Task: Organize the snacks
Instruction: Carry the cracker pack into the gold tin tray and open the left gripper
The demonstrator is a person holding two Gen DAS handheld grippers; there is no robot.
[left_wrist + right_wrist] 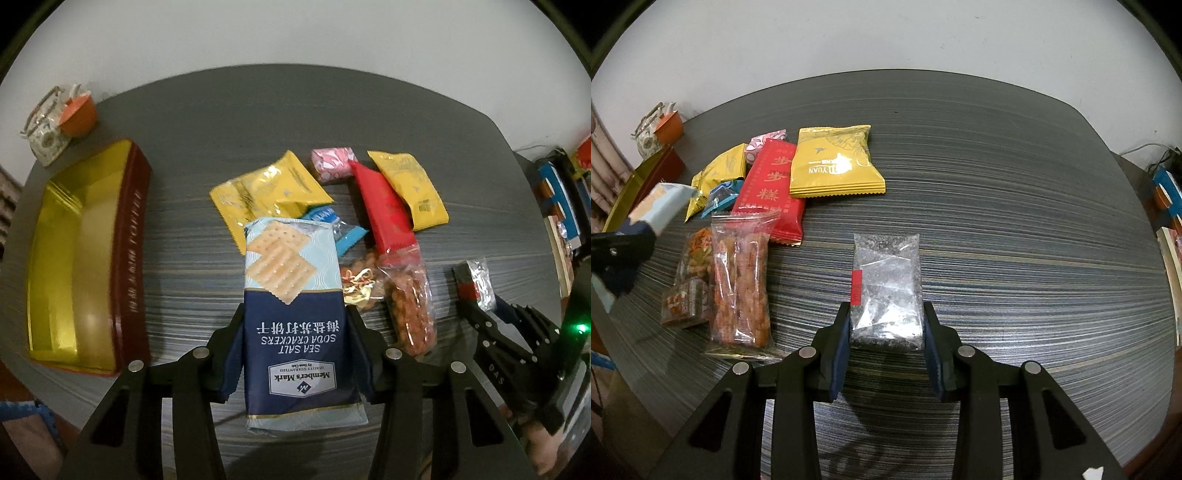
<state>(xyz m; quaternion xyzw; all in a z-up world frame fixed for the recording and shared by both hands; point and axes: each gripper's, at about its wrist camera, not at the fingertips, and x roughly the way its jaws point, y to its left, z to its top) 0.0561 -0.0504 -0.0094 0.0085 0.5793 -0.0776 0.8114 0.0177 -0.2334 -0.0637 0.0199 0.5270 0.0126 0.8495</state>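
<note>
1. A dark striped wooden table [1015,184] carries a loose pile: two yellow foil snack packets [833,162], a red flat wrapper [772,192], a pink wrapped sweet [330,164], a small blue packet [343,229] and clear bags of orange-brown fried snacks [740,291].
2. An open gold-lined red tin box [74,258] sits at the table's left, apart from the pile; a floral teapot [46,129] and an orange cup [77,114] stand behind it.
3. The left gripper [295,332] clamps a blue-and-pale soda cracker pack [295,314], raised above the pile.
4. The right gripper [886,325] pinches a silvery clear packet [886,288] with a red label, right of the pile.
</note>
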